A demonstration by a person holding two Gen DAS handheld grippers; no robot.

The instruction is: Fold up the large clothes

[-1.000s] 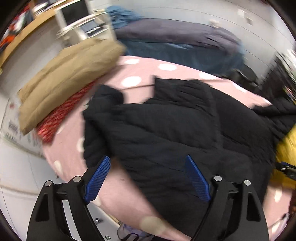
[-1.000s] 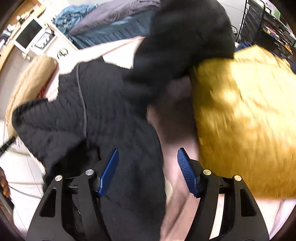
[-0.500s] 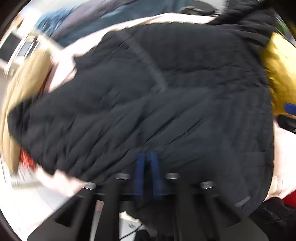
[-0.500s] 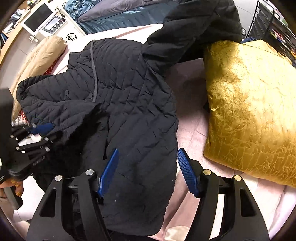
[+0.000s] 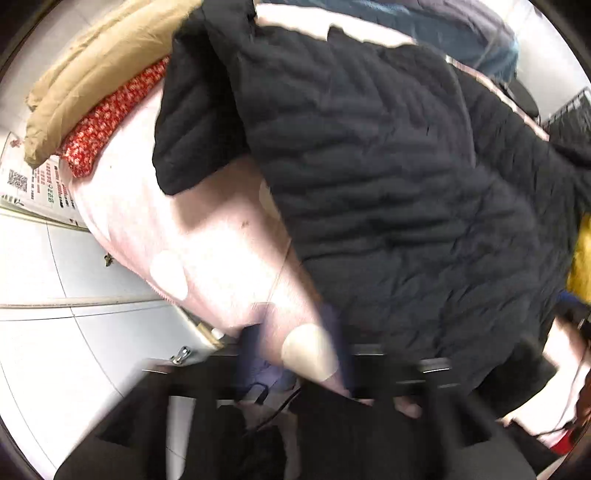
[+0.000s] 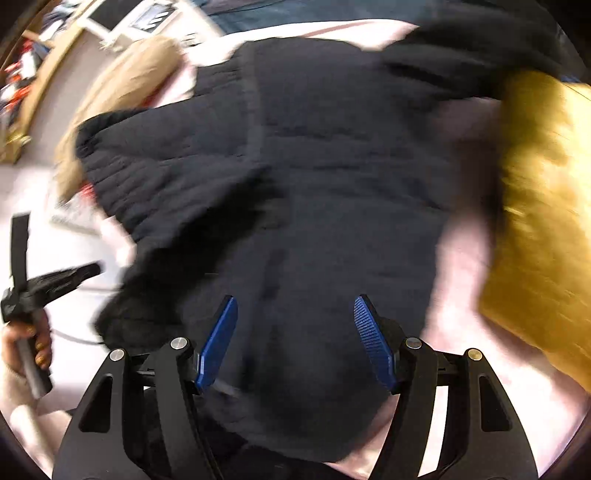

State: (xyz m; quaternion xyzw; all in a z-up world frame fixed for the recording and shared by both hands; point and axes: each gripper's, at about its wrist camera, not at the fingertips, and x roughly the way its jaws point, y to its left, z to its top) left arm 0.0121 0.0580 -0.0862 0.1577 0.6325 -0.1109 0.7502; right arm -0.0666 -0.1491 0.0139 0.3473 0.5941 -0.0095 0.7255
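A black quilted jacket (image 5: 388,177) lies spread on a pink polka-dot bed (image 5: 155,221); it also fills the right wrist view (image 6: 314,192). My left gripper (image 5: 295,347) is badly blurred at the bed's near edge, left of the jacket's hem; its blue pads look partly apart with pink sheet between them. It shows in the right wrist view (image 6: 55,280) at far left, held in a hand. My right gripper (image 6: 293,339) is open, its blue pads above the jacket's lower part, holding nothing.
A tan padded bundle (image 5: 99,74) on a red patterned cloth (image 5: 110,114) lies at the bed's left. A gold pillow (image 6: 535,221) lies to the right of the jacket. Dark blue bedding (image 5: 461,33) is piled behind. White floor tiles (image 5: 55,332) lie left.
My left gripper was shut against the jacket half a second ago; it has swung left to the bed's edge and the pads look apart now. My right gripper stayed open and moved in over the jacket.
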